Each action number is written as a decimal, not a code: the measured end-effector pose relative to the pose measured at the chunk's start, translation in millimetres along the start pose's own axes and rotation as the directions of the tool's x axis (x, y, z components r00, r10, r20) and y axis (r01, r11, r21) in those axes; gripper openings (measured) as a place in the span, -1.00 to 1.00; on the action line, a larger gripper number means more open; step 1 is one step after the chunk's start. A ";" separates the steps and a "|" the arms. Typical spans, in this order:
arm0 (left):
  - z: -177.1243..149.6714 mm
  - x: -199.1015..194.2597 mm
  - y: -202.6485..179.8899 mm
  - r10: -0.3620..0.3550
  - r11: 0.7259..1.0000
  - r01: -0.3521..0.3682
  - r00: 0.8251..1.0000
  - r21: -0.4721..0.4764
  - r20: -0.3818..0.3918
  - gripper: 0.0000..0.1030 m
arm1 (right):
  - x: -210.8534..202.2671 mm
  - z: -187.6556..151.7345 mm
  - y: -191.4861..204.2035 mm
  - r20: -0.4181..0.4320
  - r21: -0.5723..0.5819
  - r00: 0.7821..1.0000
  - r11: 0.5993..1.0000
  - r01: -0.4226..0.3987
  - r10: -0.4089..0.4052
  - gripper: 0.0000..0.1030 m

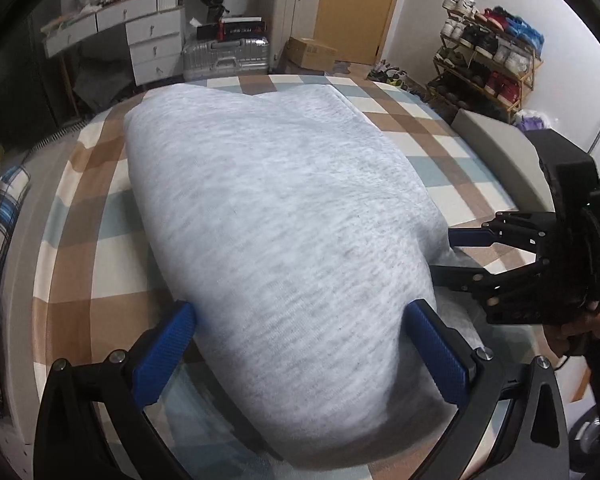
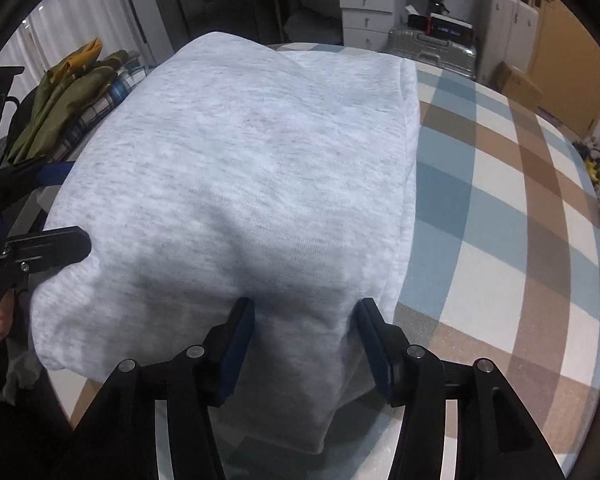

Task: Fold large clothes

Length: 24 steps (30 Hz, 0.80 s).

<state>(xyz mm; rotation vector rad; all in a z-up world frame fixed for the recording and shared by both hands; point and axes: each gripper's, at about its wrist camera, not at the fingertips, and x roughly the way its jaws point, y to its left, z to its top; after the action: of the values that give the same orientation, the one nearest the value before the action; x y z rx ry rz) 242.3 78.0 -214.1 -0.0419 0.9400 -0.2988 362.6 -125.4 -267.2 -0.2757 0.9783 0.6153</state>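
Note:
A large light grey garment (image 1: pixel 276 216) lies folded in layers on the checked bed cover (image 1: pixel 92 216); it also fills the right wrist view (image 2: pixel 244 168). My left gripper (image 1: pixel 300 316) is open with its blue pads on either side of the garment's near end. My right gripper (image 2: pixel 304 312) is open with cloth bulging between its fingers; it also shows in the left wrist view (image 1: pixel 444 252) at the garment's right edge. The left gripper also shows in the right wrist view (image 2: pixel 70 208), at the left.
Green and plaid clothes (image 2: pixel 72 96) are piled at the bed's left side. A grey cushion (image 1: pixel 496 148) lies at the bed's right edge. A white drawer desk (image 1: pixel 140 36), suitcases (image 1: pixel 228 58), a cardboard box (image 1: pixel 312 52) and a shoe rack (image 1: pixel 488 52) stand beyond the bed.

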 end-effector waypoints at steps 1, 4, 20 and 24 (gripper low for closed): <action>-0.1 -7.8 6.0 -0.004 1.000 0.004 1.000 -0.016 0.019 0.98 | -7.8 2.7 -7.0 0.016 0.026 0.999 0.999 -0.039 0.039 0.01; 2.0 -26.9 31.6 -0.021 0.996 0.030 0.994 -0.080 0.104 0.98 | -35.0 17.4 -41.7 0.141 0.159 0.982 0.976 -0.147 0.125 0.04; 41.1 77.8 91.9 -0.415 0.873 0.335 0.892 -0.356 -0.179 0.97 | 72.1 88.1 -87.8 -0.027 0.330 0.920 0.872 -0.361 0.391 -0.06; 40.2 70.7 81.4 -0.396 0.898 0.327 0.893 -0.293 -0.215 0.81 | 61.8 71.1 -80.2 -0.008 0.342 0.909 0.856 -0.388 0.416 -0.27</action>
<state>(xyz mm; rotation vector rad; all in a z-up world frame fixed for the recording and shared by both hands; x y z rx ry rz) 332.6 133.1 -259.5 -0.4249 1.2399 -0.5433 484.9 -132.9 -284.7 0.2176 1.2143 0.8093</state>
